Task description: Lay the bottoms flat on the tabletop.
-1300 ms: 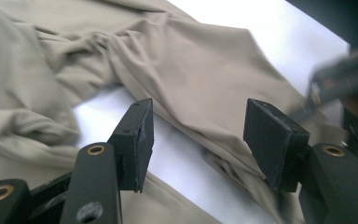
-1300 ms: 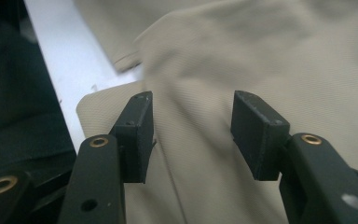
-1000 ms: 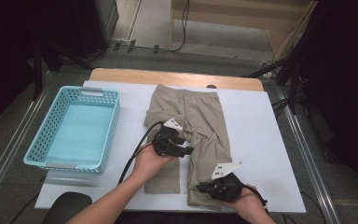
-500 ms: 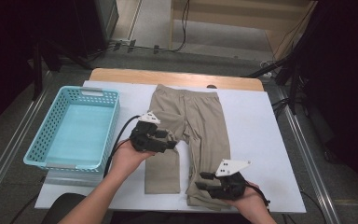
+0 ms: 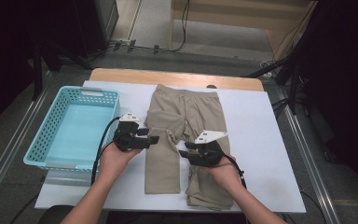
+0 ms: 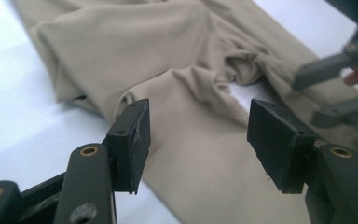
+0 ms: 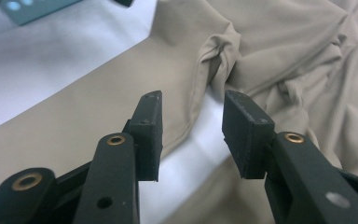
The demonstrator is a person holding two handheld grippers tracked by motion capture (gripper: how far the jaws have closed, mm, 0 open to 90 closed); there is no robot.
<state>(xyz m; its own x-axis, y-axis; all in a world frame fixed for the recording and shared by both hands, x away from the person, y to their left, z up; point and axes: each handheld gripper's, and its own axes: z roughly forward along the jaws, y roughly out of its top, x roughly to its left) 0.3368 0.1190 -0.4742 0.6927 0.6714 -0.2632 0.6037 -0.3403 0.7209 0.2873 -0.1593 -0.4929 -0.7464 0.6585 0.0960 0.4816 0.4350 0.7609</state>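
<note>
While both claws hover spread and empty, right gripper (image 5: pixel 184 149) having just opened, left gripper (image 5: pixel 154 136) at 9 o'clock of it, the khaki trousers (image 5: pixel 185 109) lie flat mid-table; likely regrasping near the crotch for folding. White tabletop (image 5: pixel 261 126); turquoise basket (image 5: pixel 56 135) at 9 o'clock; dark room with cables at 12.

You're working in a lab-like recording room: a white-topped surface (image 5: pixel 261 121), dark drapes (image 5: pixel 9 56), and floor cables (image 5: pixel 182 28) around it.
</note>
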